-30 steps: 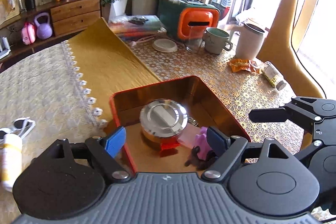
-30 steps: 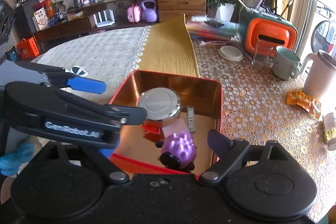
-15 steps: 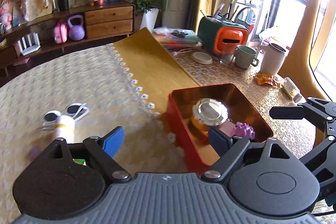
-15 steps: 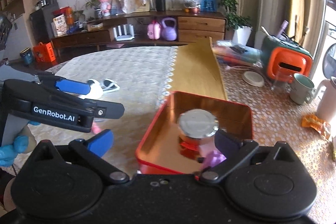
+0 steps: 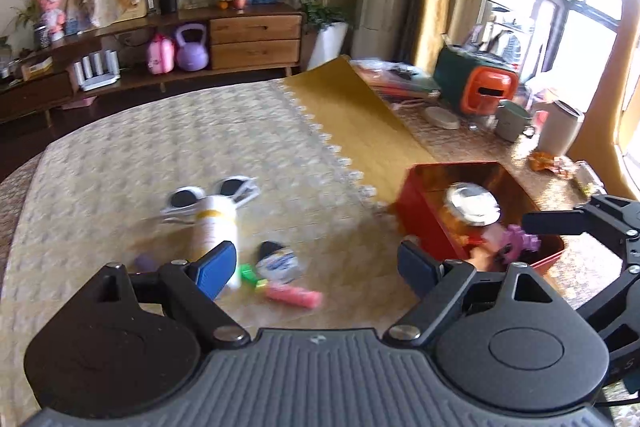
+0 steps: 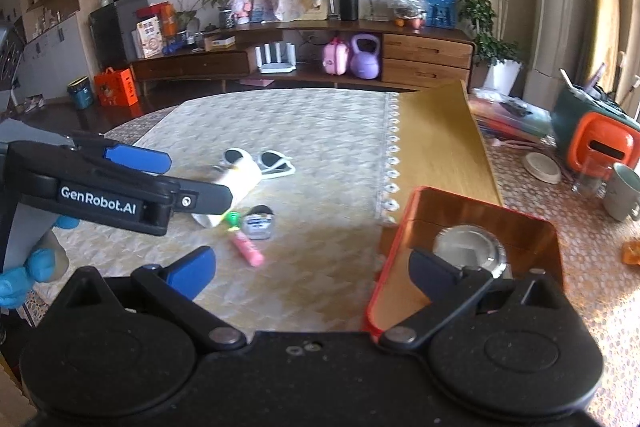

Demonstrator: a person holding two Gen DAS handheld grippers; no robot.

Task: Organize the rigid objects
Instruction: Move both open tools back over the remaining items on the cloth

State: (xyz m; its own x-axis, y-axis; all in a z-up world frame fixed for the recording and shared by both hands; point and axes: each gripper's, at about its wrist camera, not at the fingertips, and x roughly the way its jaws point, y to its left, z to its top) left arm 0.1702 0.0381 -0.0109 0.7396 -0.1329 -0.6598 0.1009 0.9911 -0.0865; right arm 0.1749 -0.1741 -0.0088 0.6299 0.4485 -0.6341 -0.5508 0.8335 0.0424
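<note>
A red tin box (image 5: 418, 205) (image 6: 480, 215) holds a round silver tin (image 5: 474, 205) (image 6: 468, 249) and a purple spiky toy (image 5: 518, 239). Left of it on the cream cloth lie a white bottle (image 5: 214, 227) (image 6: 236, 187), white sunglasses (image 5: 216, 193) (image 6: 272, 163), a pink marker (image 5: 294, 297) (image 6: 248, 249) and a small blue-white pack (image 5: 278, 261) (image 6: 260, 223). My left gripper (image 5: 316, 267) hangs open above the marker and pack. My right gripper (image 6: 312, 271) is open wide beside the box's left wall, with nothing between its fingers.
A folded yellow cloth (image 6: 436, 139) lies behind the box. At the back right stand an orange-green case (image 6: 600, 143), a mug (image 6: 622, 191), a glass (image 6: 588, 181), a white lid (image 6: 542, 167) and a white jug (image 5: 560, 127). A blue-gloved hand (image 6: 16, 287) holds the left gripper.
Both grippers have swung left, away from over the box toward the loose items on the cloth. The right jaws have widened. The toy stays in the box.
</note>
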